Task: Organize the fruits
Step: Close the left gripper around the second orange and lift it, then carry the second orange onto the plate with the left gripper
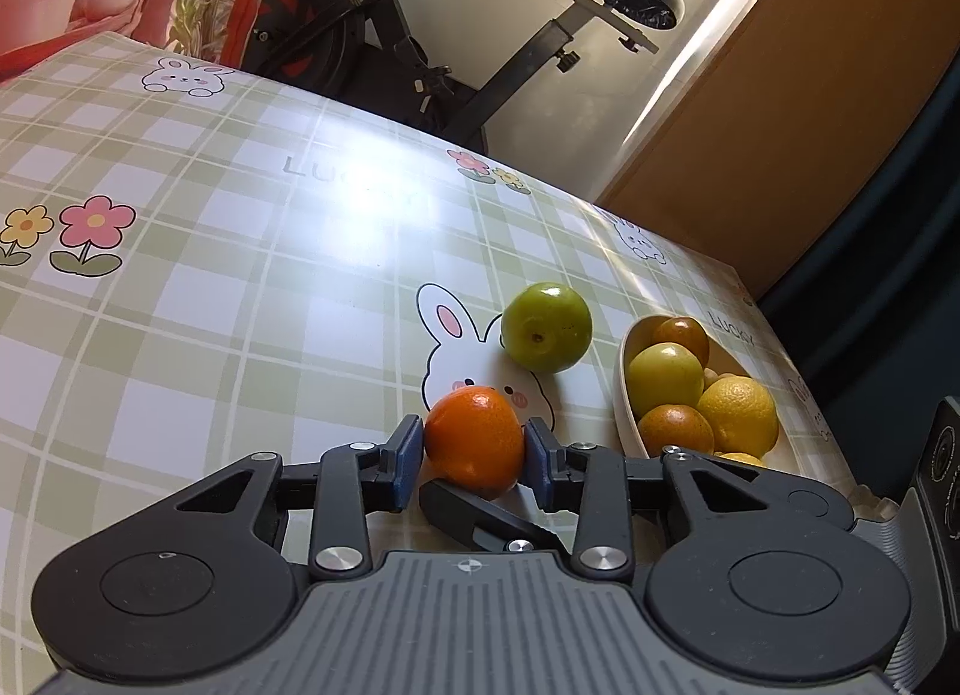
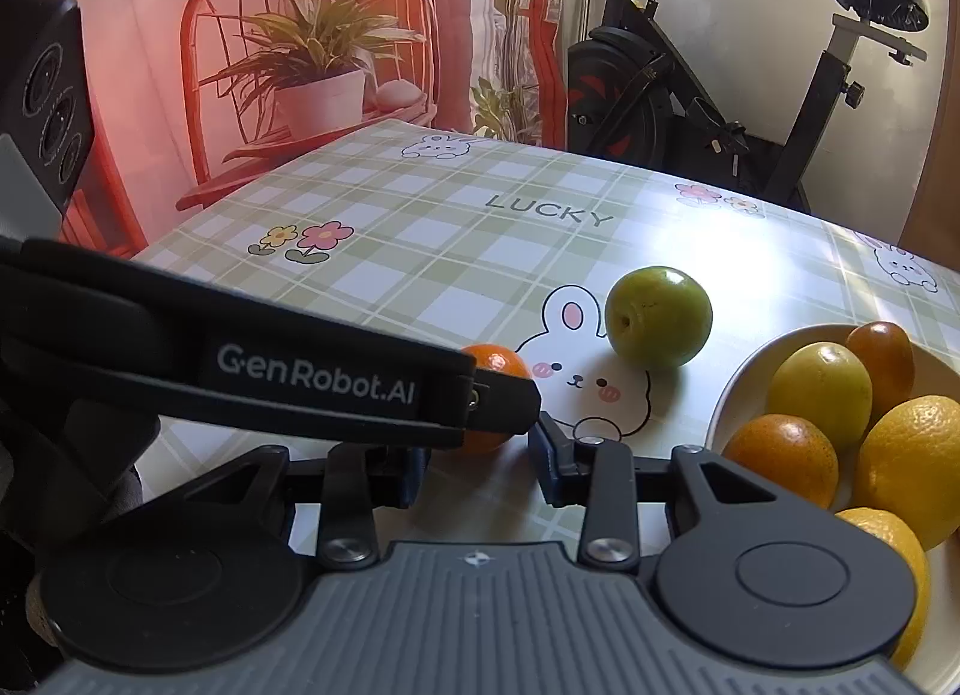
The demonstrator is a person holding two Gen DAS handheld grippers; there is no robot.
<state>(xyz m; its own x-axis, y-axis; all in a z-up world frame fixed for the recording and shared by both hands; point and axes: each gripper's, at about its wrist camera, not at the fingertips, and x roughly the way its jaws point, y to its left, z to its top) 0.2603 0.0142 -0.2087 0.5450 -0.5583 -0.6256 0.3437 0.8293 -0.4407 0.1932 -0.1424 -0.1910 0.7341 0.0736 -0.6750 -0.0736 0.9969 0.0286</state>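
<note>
Your left gripper (image 1: 474,446) has its blue pads (image 1: 405,452) pressed on both sides of the orange (image 1: 474,440), which sits on the table (image 1: 240,275) at the foot of the printed rabbit (image 1: 456,353). Your right gripper (image 2: 480,458) is nearly closed, nothing between its pads, and hangs just behind the left one, whose black body crosses its view. The green fruit (image 1: 546,326) lies loose just beyond the orange, by the rabbit's ear. To the right the bowl (image 1: 624,395) holds yellow and orange fruit, with a lemon (image 1: 738,416) at the front. An exercise bike (image 2: 690,95) stands past the far edge.
</note>
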